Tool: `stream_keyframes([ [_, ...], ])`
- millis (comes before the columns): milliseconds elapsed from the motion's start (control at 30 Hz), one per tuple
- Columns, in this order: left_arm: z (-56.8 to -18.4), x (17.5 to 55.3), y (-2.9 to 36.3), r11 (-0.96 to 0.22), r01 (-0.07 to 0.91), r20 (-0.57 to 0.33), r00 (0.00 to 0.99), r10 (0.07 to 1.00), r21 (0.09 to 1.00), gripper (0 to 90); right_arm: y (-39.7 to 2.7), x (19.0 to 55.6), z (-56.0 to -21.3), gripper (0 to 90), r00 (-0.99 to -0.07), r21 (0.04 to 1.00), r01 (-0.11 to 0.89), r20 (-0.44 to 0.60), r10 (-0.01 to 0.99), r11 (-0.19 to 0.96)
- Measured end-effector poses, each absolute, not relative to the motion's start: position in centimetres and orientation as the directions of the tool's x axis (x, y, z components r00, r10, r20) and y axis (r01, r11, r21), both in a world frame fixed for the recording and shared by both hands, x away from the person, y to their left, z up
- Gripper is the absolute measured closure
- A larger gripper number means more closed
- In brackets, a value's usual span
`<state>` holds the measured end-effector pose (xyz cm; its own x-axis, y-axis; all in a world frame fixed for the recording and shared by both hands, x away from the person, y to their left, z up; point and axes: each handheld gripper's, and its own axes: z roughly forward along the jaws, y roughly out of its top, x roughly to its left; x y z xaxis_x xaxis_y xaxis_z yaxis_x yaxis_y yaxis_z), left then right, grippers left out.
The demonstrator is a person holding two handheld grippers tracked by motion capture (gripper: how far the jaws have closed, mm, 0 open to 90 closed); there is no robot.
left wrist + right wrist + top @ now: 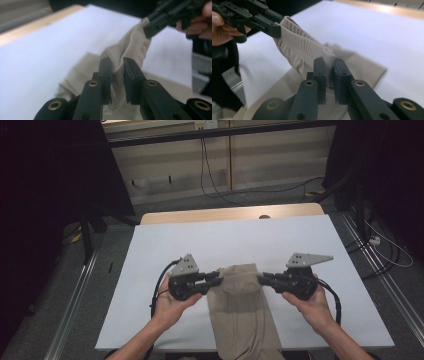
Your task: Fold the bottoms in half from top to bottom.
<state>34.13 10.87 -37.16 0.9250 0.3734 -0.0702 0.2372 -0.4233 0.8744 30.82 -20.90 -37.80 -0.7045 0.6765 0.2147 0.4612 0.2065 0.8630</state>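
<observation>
In the right gripper view, the right gripper point(329, 75) has its two black jaws closed on a bunched fold of the beige, fine-ribbed fabric garment point(304, 52). The cloth rises taut to the upper left, where the left gripper point(275, 28), held in a hand point(224, 30), pinches its other edge. The rest of the garment lies, apparently flat, on the white tabletop point(374, 37).

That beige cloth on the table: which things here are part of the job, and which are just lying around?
In use:
beige cloth
left gripper, clamped on one top corner
right gripper, clamped on the other
white table

Lying about:
cables on the floor behind
</observation>
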Motion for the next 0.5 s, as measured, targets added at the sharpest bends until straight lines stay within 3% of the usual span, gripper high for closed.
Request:
stream_keyframes([
  [333,-41.7,30.1,11.4,-0.554,0.25,-0.089,0.949,0.302,0.794,77.6,-20.0,26.7,-41.9,80.4,-0.736,0.799,0.495,0.179,0.653,0.34],
  [500,-42.7,29.3,11.8,-0.563,0.27,-0.122,0.95,0.287,0.781,79.2,-19.6,25.1,-43.1,76.7,-0.744,0.759,0.513,0.16,0.649,0.4],
])
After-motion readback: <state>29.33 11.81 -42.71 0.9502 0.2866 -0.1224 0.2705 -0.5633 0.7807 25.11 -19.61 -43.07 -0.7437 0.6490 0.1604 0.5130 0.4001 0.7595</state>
